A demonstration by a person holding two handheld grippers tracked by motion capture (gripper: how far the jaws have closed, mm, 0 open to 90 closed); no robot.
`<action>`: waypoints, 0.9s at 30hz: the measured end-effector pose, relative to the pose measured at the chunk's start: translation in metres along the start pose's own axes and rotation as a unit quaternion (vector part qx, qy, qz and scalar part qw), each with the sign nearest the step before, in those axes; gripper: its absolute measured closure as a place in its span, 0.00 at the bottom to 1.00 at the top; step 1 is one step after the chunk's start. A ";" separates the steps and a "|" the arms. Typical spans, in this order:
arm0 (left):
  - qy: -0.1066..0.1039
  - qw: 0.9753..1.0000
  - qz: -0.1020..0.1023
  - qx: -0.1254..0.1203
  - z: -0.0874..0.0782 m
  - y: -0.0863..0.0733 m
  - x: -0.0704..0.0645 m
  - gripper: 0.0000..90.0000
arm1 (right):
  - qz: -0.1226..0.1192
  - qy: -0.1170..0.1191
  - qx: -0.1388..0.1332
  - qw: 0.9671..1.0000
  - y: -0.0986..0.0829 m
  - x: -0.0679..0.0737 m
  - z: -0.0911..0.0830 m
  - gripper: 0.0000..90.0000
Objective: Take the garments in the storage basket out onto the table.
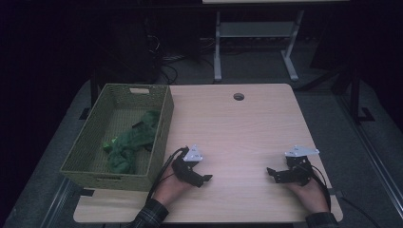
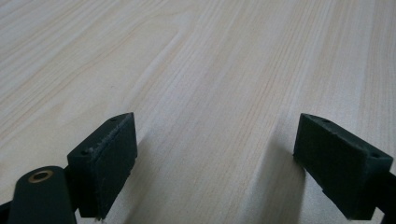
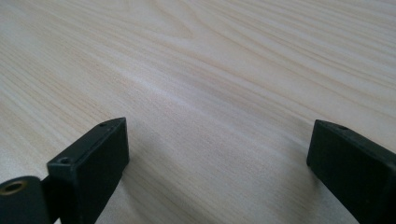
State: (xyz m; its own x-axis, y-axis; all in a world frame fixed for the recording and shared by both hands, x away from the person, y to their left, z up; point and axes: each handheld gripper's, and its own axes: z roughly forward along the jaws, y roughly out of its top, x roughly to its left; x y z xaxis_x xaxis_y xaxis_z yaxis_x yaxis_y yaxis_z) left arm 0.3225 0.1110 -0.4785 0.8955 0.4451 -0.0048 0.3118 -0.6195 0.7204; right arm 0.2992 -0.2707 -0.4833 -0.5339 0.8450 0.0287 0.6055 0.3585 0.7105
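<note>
Both grippers, left gripper (image 1: pixel 202 179) and right gripper (image 1: pixel 272 173), rested spread-jawed and empty on the table (image 1: pixel 237 128); the green cloth (image 1: pixel 133 142) lay in the basket (image 1: pixel 161 137) at far left, likely awaiting retrieval.

My right gripper (image 3: pixel 217 163): jaws spread wide, nothing between, low over bare pale wood table (image 3: pixel 224 70).

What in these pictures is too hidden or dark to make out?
- Green cloth item in the basket, high view: crumpled and dim, its kind unclear; the near basket wall hides the floor beneath.
- Room behind the table, high view: too dark.
- Left tool and right tool, high view: too small for jaw detail; both gripper views show them open.
</note>
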 end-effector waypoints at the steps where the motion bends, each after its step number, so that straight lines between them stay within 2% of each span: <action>1: 0.000 1.000 0.000 0.000 0.000 0.000 0.000 0.14 | 0.000 0.000 0.000 1.000 0.000 0.000 0.000 0.06; 6: 0.002 1.000 -0.005 -0.001 0.000 0.001 0.000 0.14 | -0.001 0.000 0.000 1.000 0.000 0.000 0.000 0.06; 11: 0.003 1.000 -0.001 0.005 -0.001 0.001 0.001 0.15 | -0.002 0.000 0.000 1.000 0.000 0.000 0.000 0.06; 13: 0.002 1.000 -0.008 0.004 -0.001 0.002 0.002 0.15 | -0.001 0.000 0.000 1.000 0.000 0.000 0.000 0.06; 17: 0.008 1.000 -0.004 0.004 -0.002 0.004 0.002 0.15 | 0.002 -0.002 0.001 1.000 0.000 0.000 0.000 0.06; 19: 0.014 1.000 -0.015 -0.005 -0.006 0.004 0.004 0.15 | 0.001 -0.002 0.001 1.000 0.000 0.000 0.000 0.06; 23: 0.018 1.000 -0.016 -0.011 -0.015 0.006 0.009 0.15 | 0.001 -0.004 -0.001 1.000 -0.001 0.000 0.000 0.06; 25: 0.012 0.999 -0.030 -0.027 -0.019 0.006 0.010 0.15 | 0.001 -0.004 -0.001 1.000 -0.001 0.001 0.000 0.06; 27: 0.007 0.999 -0.029 -0.026 -0.020 0.007 0.010 0.15 | 0.001 -0.004 0.000 1.000 -0.001 0.001 -0.001 0.06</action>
State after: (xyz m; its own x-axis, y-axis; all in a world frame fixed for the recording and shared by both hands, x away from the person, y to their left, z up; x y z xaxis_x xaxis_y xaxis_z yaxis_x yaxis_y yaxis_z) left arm 0.3276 0.1238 -0.4596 0.8712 0.4893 -0.0385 0.3466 -0.5578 0.7541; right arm 0.2982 -0.2707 -0.4834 -0.5270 0.8495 0.0247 0.6065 0.3556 0.7111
